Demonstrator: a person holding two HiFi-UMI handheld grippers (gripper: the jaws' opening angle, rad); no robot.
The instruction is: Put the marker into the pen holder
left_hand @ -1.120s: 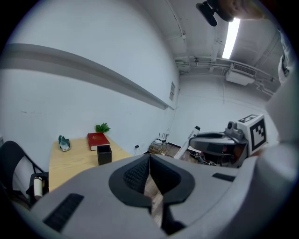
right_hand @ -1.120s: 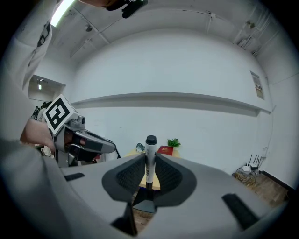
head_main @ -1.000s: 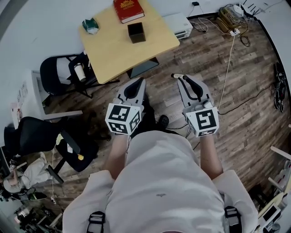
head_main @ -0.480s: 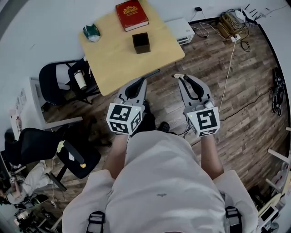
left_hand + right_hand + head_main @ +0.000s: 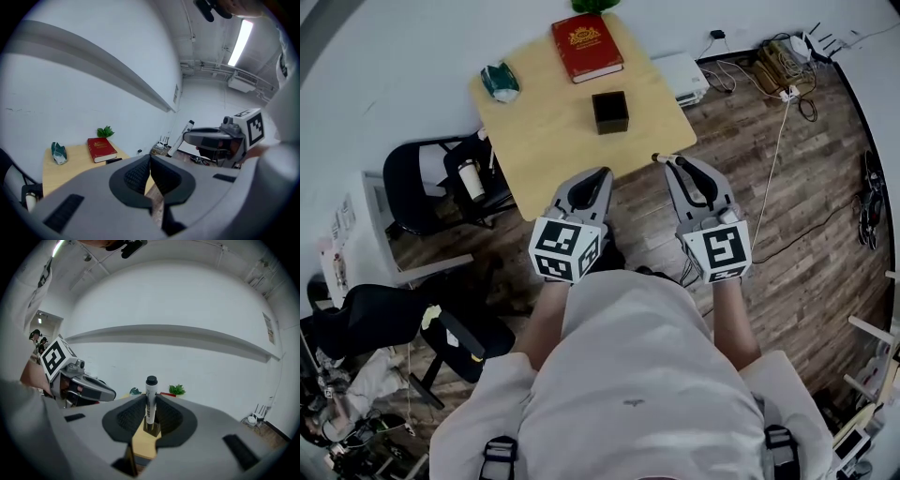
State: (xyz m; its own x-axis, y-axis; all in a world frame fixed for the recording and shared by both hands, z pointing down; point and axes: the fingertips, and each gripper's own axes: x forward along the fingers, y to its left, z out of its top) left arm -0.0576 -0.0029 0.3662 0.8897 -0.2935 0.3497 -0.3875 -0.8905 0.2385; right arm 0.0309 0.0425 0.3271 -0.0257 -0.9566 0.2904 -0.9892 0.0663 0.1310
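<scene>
Counted two grippers, one marker, one pen holder and one table. Found the right gripper (image 5: 150, 405) clamped on the marker (image 5: 150, 397), jaws pressed to the barrel on both sides, dark capped end standing above the pads. Found the left gripper (image 5: 150, 171) closed on nothing, pads meeting edge to edge. In the head view, recorded both side by side, tips reaching the near edge of the table (image 5: 534, 141): left gripper (image 5: 594, 176) at the middle of that edge, right gripper (image 5: 673, 164) toward the right corner, marker (image 5: 657, 157) poking out leftward from its tip. Located the pen holder (image 5: 610, 112), a small black open-topped box, upright near the table's middle, ahead of both grippers and apart from the marker. Recorded bare tabletop between the holder and the near edge. Noted on the same table one red book (image 5: 587, 46) beyond the holder, one green-and-white crumpled item (image 5: 501, 81) at the left and one green plant (image 5: 595, 5) at the far edge. Noted on the wooden floor (image 5: 787, 206) one black chair (image 5: 412, 169) left of the table, one white box (image 5: 682, 75) to its right, and loose cables (image 5: 769, 52) farther right.
</scene>
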